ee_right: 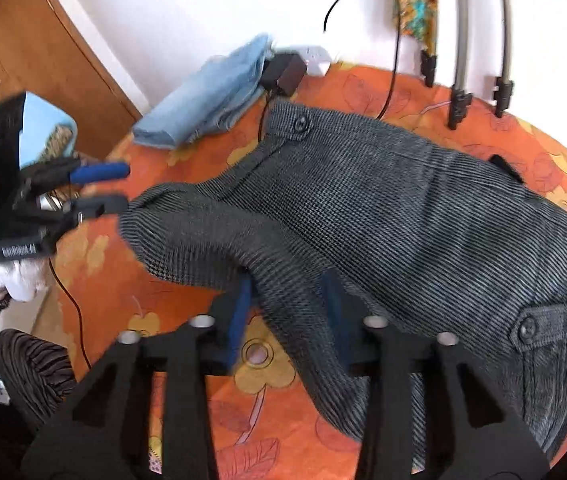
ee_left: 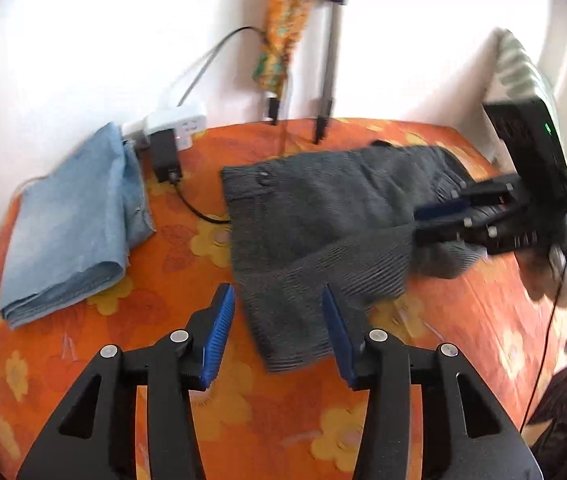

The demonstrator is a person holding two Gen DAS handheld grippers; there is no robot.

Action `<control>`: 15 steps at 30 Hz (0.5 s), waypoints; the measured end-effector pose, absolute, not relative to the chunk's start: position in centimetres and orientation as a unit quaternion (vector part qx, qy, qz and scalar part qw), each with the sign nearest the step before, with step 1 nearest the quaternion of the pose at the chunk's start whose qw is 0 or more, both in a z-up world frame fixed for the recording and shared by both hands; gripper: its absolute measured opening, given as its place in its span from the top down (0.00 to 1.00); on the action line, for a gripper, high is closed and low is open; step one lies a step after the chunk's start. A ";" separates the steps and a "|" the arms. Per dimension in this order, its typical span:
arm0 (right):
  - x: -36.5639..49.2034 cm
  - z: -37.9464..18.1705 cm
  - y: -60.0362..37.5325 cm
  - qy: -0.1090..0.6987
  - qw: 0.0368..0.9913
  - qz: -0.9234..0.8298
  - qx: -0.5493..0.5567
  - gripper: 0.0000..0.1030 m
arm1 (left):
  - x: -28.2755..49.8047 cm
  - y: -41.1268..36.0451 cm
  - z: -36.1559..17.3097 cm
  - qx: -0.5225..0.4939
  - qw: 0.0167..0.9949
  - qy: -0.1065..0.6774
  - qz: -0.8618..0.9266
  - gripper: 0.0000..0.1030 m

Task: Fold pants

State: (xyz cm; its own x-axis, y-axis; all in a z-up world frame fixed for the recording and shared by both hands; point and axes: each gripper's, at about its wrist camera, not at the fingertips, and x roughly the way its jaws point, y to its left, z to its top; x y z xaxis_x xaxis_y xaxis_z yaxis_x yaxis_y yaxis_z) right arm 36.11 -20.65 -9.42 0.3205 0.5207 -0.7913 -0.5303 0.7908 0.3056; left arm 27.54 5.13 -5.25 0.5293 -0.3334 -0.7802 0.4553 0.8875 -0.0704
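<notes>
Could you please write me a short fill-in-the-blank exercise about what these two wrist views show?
1. The grey pants lie on a flowered cloth whose main colour is ____.
2. The folded jeans beside them are light ____.
3. The left gripper has its jaws ____ and holds nothing.
4. The pads on that gripper are coloured ____.

Missing words: orange; blue; open; blue

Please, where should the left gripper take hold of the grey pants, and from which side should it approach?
The left gripper, open, should probably take the hem of the near leg of the grey pants. That end lies flat and free on the orange floral cover, directly ahead between its fingers, so a straight forward approach, low along the cover, suits. The right gripper works at the far side, where fabric lies between its fingers.
</notes>
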 end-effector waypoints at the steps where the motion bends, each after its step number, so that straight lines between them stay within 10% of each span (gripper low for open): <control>1: 35.6 -9.3 -21.2 0.483 0.816 0.317 -0.003 0.55 | 26.8 4.6 -5.1 0.076 0.871 0.426 -0.233 0.57; 15: 27.9 -14.1 -35.3 0.542 0.814 0.078 0.193 0.49 | 21.6 -4.7 -9.5 0.131 0.792 0.487 -0.343 0.57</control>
